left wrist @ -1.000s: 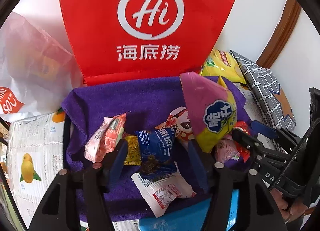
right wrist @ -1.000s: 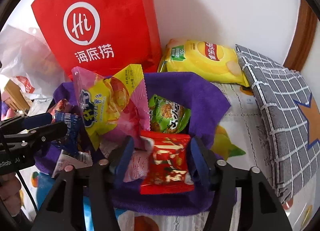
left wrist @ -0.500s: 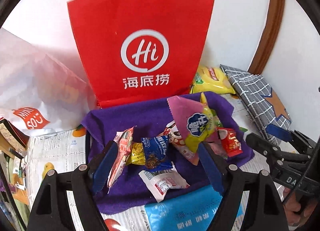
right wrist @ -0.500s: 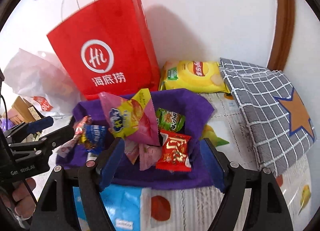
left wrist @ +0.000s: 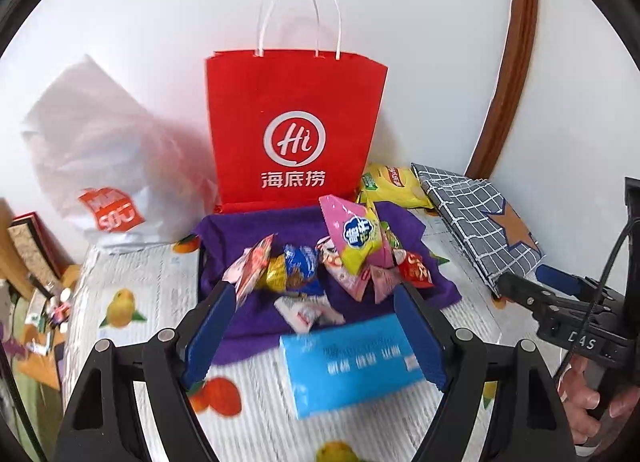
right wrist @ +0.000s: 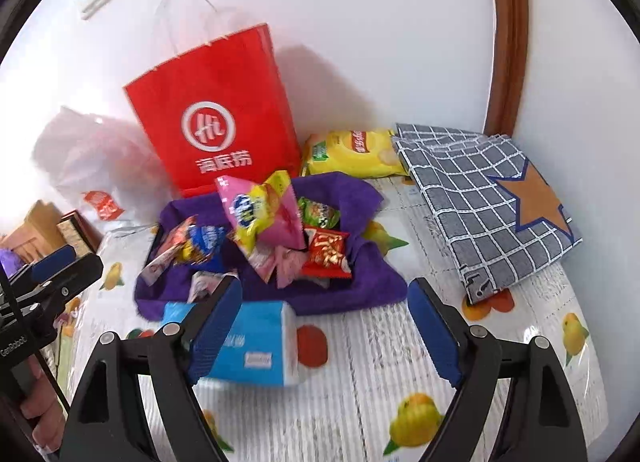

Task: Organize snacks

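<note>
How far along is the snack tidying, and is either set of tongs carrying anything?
Done: most small snack packets sit piled on the purple towel.
In hand: nothing. The left tongs and right tongs have just been opening and stand empty over the table.
Left: the yellow chip bag lies off the towel beside the red paper bag.

Snack packets on purple towel
</note>
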Available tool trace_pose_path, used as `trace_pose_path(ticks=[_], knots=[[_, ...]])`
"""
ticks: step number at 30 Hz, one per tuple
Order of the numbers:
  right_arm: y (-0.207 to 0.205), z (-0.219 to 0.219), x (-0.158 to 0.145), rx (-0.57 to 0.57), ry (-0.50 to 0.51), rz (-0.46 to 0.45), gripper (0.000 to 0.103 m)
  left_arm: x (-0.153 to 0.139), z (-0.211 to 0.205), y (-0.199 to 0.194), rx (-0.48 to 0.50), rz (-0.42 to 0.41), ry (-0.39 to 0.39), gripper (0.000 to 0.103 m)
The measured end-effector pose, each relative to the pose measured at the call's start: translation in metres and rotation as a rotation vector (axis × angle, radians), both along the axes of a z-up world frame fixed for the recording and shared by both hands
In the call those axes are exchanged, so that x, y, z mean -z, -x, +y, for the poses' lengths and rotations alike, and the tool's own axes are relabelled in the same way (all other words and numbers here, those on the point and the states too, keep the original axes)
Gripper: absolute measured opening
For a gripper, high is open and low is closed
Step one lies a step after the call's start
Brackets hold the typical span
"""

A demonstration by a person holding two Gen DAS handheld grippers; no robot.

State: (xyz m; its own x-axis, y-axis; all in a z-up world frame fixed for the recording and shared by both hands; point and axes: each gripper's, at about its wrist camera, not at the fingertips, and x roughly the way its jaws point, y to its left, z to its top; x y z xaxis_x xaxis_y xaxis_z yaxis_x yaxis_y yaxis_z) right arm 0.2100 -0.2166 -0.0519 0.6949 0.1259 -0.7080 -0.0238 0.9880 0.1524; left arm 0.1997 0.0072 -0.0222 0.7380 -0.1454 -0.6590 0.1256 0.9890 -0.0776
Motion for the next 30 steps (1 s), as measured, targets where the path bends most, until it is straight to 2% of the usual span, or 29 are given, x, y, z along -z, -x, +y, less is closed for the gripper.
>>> trace_pose_path(ticks=[2, 6, 9, 19, 30], knots=[[0.018, 0.001, -0.006, -0.014, 0.007, -0.024, 0.087, -0.003, 0.0, 0.022, -0.01, -0.007, 0.005, 0.08], [0.061, 0.002, -0.019, -0.046, 0.002, -0.095, 0.099, -0.008, -0.002, 0.059, -0.028, -0.027, 0.003, 0.081], [0.086, 0.001, -0.027, -0.069, -0.023, -0.127, 0.102, -0.012, -0.006, 0.084, -0.052, -0.044, -0.01, 0.084], [0.161, -0.002, -0.038, -0.073, 0.018, -0.203, 0.102, -0.021, -0.019, 0.153, -0.09, -0.117, -0.045, 0.088], [0.191, -0.001, -0.036, -0.069, 0.04, -0.22, 0.103, -0.028, -0.025, 0.182, -0.098, -0.159, -0.06, 0.09]])
